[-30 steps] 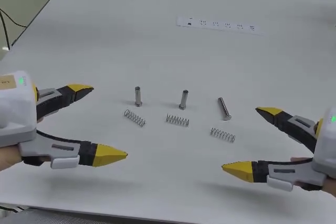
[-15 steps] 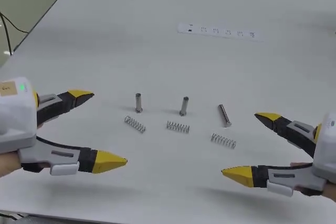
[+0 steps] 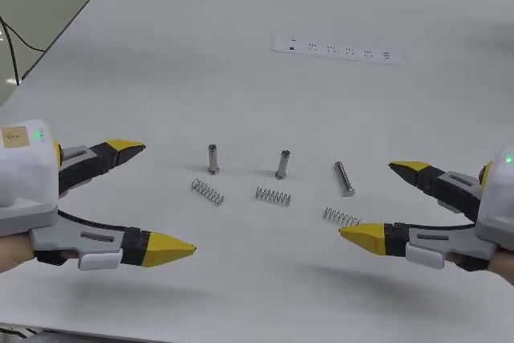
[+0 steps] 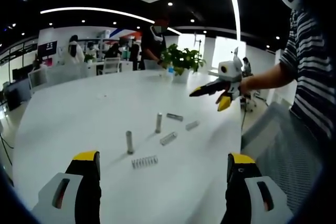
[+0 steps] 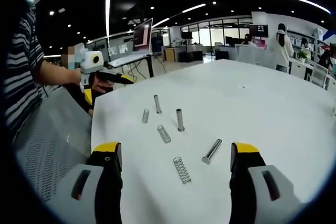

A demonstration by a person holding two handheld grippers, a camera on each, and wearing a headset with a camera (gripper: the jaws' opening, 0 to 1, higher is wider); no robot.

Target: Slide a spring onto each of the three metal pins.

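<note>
On the white table, two metal pins stand upright, a left pin and a middle pin; the right pin lies flat. A loose spring lies in front of each: left spring, middle spring, right spring. My left gripper is open at the near left, well short of the left spring. My right gripper is open, its lower tip just right of the right spring. The right gripper view has that spring and the flat pin between the jaws.
A white power strip lies at the far side of the table. The table's near edge runs just below both grippers. In the left gripper view, chairs, a potted plant and people stand beyond the table.
My right gripper has moved forward and left, bringing its lower tip close to the right spring. The left gripper has stayed put. Pins and springs have not moved.
</note>
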